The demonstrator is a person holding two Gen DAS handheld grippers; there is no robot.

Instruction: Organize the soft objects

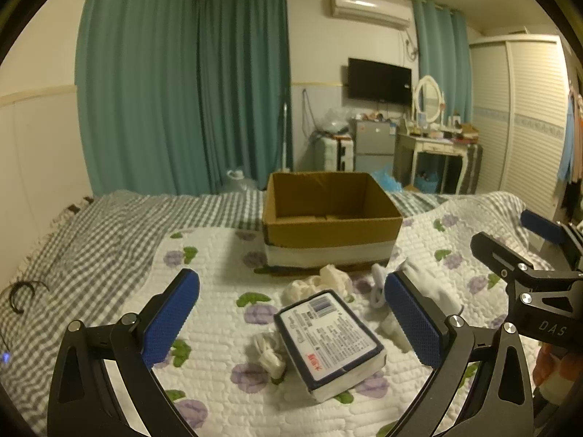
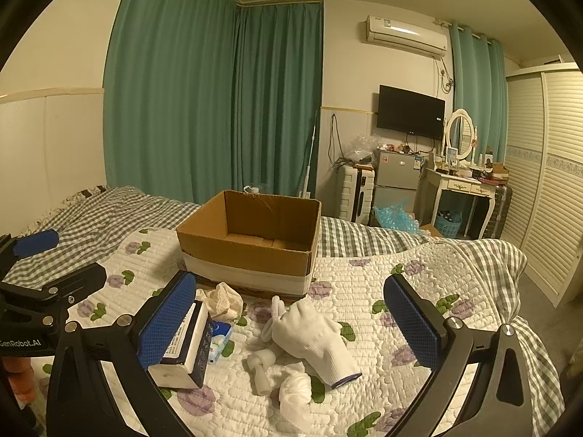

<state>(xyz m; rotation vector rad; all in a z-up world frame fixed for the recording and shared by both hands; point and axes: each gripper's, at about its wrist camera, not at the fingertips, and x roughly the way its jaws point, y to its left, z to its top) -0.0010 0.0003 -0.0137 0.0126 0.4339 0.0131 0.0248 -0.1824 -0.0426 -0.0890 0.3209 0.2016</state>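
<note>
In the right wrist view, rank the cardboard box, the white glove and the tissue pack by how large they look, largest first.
1. cardboard box, largest though farthest.
2. white glove.
3. tissue pack, partly hidden by the right gripper's finger, so its place against the glove is unsure.

1. "DAS" stands in pale letters on the black body of the right gripper (image 1: pixel 552 327), at the right edge of the left wrist view.
2. "GenRobot.AI" stands on the black body of the left gripper (image 2: pixel 20 343), at the left edge of the right wrist view.
3. The tissue pack (image 1: pixel 329 338) carries a barcode and small print too fine to read.
</note>
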